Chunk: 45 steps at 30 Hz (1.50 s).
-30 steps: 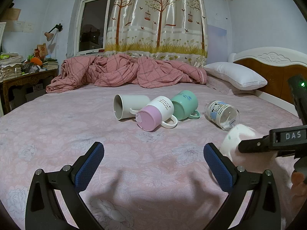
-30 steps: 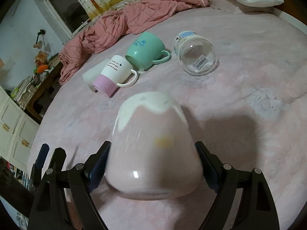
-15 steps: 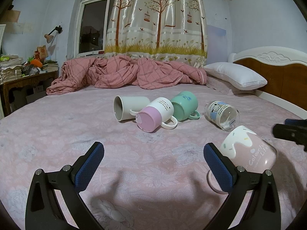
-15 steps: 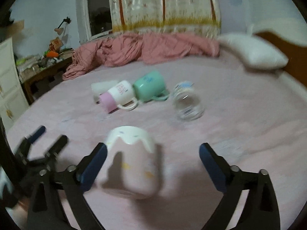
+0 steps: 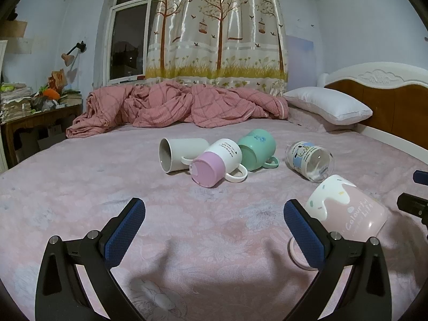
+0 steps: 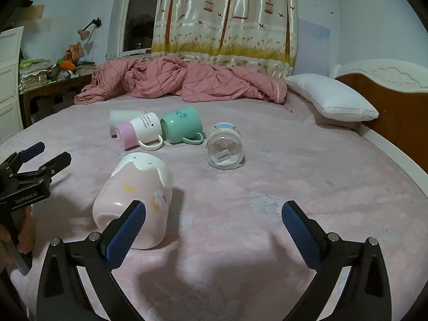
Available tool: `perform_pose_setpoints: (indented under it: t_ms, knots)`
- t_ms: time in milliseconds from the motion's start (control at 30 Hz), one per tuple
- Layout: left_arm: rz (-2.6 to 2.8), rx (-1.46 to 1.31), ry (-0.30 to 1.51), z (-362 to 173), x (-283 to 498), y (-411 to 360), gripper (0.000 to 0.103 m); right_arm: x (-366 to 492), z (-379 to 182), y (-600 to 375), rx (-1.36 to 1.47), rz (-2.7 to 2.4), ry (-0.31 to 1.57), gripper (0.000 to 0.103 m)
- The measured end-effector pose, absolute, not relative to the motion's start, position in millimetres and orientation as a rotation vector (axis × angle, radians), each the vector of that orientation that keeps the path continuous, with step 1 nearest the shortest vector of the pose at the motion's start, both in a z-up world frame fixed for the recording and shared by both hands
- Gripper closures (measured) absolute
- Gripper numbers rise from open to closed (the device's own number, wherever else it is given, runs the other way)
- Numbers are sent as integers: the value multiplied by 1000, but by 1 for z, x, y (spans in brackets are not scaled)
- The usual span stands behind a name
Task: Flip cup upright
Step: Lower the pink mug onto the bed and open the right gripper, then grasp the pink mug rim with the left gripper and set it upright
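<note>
Five cups on the pink floral bedspread (image 5: 133, 176), none upright. Nearest: a pink ceramic cup with a white drip-glazed base and "Colourful Life" lettering (image 5: 347, 211), tipped over, mouth down toward the cover, base raised and pointing away; seen from the right wrist (image 6: 136, 198) just beyond the left blue pad. Farther back, in a touching cluster: a plain white mug on its side (image 5: 182, 153), mouth leftward; a white mug with a lilac base and white handle (image 5: 216, 164), base toward the camera; a mint-green mug with a matching handle (image 5: 256, 148). Apart from these, to the right: a clear glass cup with a cartoon print (image 5: 309, 160), lying down, barcode sticker showing.

Left tongs (image 5: 214, 230) spread wide, clamped on nothing, low over the cover. Right tongs (image 6: 212, 230) likewise spread wide, gripping nothing, the tipped pink cup just beside the left pad; contact not clear.

Behind: a crumpled pink checked quilt (image 5: 171, 107), a white pillow (image 5: 329, 107), a tree-patterned curtain (image 5: 222, 26).
</note>
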State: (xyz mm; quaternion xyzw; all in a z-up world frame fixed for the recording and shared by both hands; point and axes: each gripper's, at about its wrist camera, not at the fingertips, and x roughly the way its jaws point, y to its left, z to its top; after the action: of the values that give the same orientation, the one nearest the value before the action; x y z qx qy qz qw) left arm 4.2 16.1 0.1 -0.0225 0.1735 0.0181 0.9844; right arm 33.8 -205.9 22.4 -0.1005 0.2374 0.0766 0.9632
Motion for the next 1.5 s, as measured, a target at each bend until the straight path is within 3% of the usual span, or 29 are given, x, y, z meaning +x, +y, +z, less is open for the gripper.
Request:
perform_pose_setpoints:
  t_ms: [367, 567, 1000, 1333, 1500]
  knots:
    - [37, -45, 348, -1, 4, 13, 0, 36, 10, -199, -153, 177, 527, 0]
    - [37, -44, 347, -1, 3, 13, 0, 25, 3, -196, -150, 256, 418, 0]
    - [-24, -91, 338, 13, -7, 9, 0, 16, 10, -206, -76, 198, 376, 0]
    - [-149, -198, 526, 52, 9, -2, 0, 28, 19, -217, -65, 207, 469, 0]
    - [-278, -409, 739, 60, 57, -4, 0, 24, 26, -225, -96, 159, 443, 0]
